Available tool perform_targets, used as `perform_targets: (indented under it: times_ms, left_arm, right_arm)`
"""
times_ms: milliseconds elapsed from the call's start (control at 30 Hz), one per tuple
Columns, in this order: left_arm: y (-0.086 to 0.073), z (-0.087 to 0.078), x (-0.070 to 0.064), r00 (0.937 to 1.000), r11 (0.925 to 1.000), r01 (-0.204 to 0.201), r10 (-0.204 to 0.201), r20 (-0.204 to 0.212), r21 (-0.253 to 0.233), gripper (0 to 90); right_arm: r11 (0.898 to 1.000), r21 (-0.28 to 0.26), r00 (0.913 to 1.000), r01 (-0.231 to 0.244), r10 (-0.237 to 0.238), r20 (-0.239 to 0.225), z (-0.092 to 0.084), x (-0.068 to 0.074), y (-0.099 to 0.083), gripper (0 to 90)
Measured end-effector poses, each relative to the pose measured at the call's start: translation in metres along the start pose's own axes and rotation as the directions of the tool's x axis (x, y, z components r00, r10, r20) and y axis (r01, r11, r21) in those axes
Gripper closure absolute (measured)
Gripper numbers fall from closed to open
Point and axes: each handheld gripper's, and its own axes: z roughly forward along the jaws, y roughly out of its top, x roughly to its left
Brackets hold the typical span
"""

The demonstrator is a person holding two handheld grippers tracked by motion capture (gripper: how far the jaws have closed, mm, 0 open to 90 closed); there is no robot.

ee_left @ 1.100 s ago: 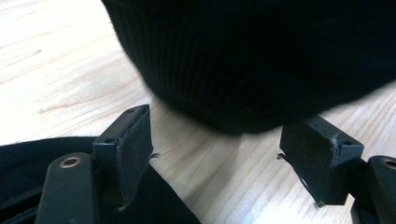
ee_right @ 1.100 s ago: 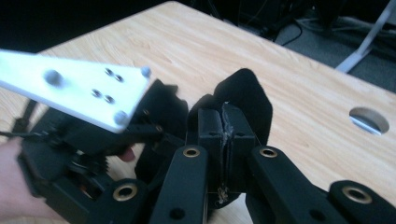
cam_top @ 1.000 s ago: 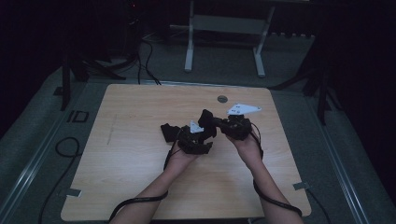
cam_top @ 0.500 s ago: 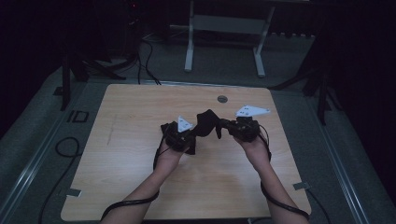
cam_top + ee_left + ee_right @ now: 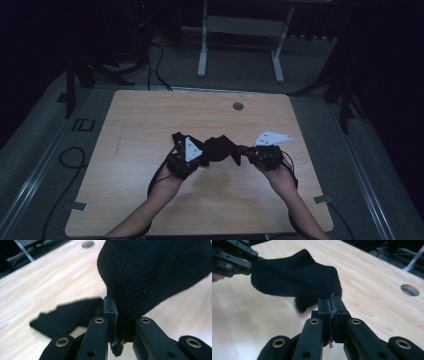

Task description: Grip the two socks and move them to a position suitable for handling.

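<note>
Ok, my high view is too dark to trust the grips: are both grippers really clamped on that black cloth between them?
Observer: The left gripper is; its jaws are shut on an edge of the black knitted sock.
Operator: And the right one?
Observer: The right gripper is shut too, pinching a thin edge of the fabric, with frayed threads poking out between its pads.
Operator: Is the sock pulled taut?
Observer: Not fully; it spans between the grippers, but a fold sags beneath it toward the light wooden table.
</note>
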Motion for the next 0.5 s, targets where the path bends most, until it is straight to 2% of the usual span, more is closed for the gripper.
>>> perform_targets:
  times_ms: [67,133,167,233,333,500]
  left_arm:
    - [-0.006,-0.006,-0.006,0.9997,0.9999,-0.013,0.013,0.021,0.008,85.4]
    - [-0.015,-0.009,-0.011,0.9984,0.9998,0.007,-0.008,0.056,0.02,85.4]
    - [-0.02,-0.01,-0.013,0.998,0.9996,0.005,-0.006,0.063,0.029,85.3]
    - [-0.032,-0.01,-0.02,0.9983,0.9976,-0.027,0.023,0.054,0.064,85.2]
    - [-0.05,-0.008,-0.029,0.9963,0.9912,-0.059,0.051,0.07,0.118,84.8]
    - [-0.071,-0.01,-0.035,0.9943,0.9868,-0.039,0.023,0.104,0.157,80.9]
  right_arm:
    - [1.0,0.016,0.9998,0.019,-0.019,-0.008,-0.004,0.007,-0.006,87.6]
    - [0.999,0.025,0.9996,0.022,-0.021,-0.019,-0.006,0.014,-0.014,87.6]
    - [0.999,0.033,0.9993,0.019,-0.018,-0.031,-0.006,0.017,-0.019,87.6]
    - [0.998,0.059,0.9985,0.027,-0.024,-0.048,-0.002,0.025,-0.029,87.5]
    - [0.995,0.1,0.9963,0.028,-0.02,-0.083,0.007,0.035,-0.044,87.5]
    - [0.985,0.173,0.989,0.029,-0.003,-0.148,0.024,0.051,-0.069,87.0]
